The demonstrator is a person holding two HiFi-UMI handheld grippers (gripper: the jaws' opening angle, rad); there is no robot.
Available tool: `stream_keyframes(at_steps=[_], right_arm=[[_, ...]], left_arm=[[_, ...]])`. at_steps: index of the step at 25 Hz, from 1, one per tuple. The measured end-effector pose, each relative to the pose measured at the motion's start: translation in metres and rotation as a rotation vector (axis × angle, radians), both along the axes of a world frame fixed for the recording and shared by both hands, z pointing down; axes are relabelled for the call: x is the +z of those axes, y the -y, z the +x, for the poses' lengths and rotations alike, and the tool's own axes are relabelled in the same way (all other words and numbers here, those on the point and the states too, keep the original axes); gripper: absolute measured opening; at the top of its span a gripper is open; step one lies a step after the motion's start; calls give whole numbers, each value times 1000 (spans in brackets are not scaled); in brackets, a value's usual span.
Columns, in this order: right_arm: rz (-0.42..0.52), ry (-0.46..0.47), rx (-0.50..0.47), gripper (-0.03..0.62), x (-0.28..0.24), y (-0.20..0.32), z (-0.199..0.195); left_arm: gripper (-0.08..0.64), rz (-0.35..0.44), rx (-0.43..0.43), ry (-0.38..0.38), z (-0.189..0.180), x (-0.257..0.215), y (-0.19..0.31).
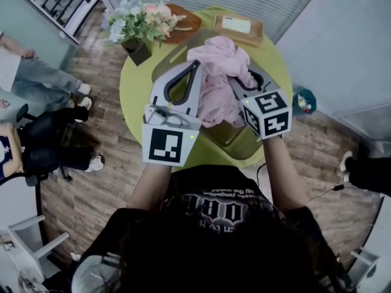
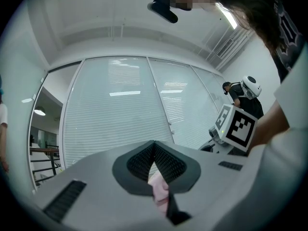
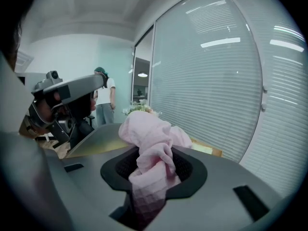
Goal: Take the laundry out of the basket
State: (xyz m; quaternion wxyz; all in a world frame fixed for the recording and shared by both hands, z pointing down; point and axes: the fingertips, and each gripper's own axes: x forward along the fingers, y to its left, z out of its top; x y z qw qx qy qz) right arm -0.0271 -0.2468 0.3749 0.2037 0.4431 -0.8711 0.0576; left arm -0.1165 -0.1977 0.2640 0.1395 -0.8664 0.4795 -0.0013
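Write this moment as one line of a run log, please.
left hand-held gripper: shut on pink cloth | right hand-held gripper: shut on pink cloth | pink cloth: bunched over basket | basket: on green table

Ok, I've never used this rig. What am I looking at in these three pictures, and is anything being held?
There is no robot arm here. A person holds a two-jaw gripper in each hand. The head view comes from a camera on the person's head, looking steeply down. Each of the other two views rides on a gripper and looks along its jaws. The marker cubes are parts of the grippers.

On the round green table stands an olive basket with a pink cloth bunched over it. Farther back are flowers and a wooden tray.

The right gripper is shut on a thick fold of the cloth. The left gripper pinches a small bit of pink fabric too.
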Motion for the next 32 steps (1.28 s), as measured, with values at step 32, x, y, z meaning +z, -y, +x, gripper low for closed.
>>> stream_keyframes(at_steps=[32], right_arm=[[324, 155, 164, 123, -125, -48, 45]], left_arm=[[0, 35, 29, -102, 28, -39, -21]])
